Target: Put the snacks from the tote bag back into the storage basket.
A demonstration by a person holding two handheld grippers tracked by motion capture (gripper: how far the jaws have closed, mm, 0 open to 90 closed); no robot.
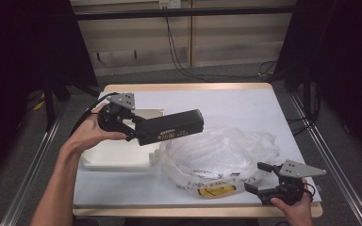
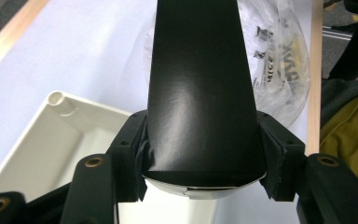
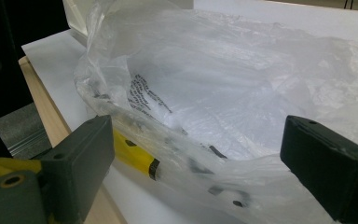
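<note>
The left gripper [image 1: 134, 128] is clamping one end of a long black box [image 1: 169, 127], and the person's left hand [image 1: 90, 129] is holding it above the table [image 1: 245, 101], over the near right corner of a cream tray [image 1: 118, 153]. In the high view the box is sticking out level toward the right, its far end hanging over the upper left edge of a crumpled clear bag [image 1: 219, 157]. In the left gripper view the box [image 2: 200, 88] is running straight away from the camera between the two jaws, both pads pressing on its sides, with a white underside showing at its near end. Below and to the left of it the tray [image 2: 51, 135] is lying on the white tabletop, one rounded corner in sight, and the bag [image 2: 279, 60] is lying beyond the box on the right. The right gripper [image 1: 261, 178] is resting low at the near right corner of the table in the person's right hand [image 1: 294, 207], its jaws spread wide and pointing left at the bag's near right edge. In the right gripper view the jaws are standing well apart on either side of the bag [image 3: 223, 93], pinching nothing; whether the pads are touching the plastic cannot be told. The bag is bearing black print and a yellow label [image 3: 135, 156] near its lower edge, just beside the table's wooden rim [image 3: 46, 112].
</note>
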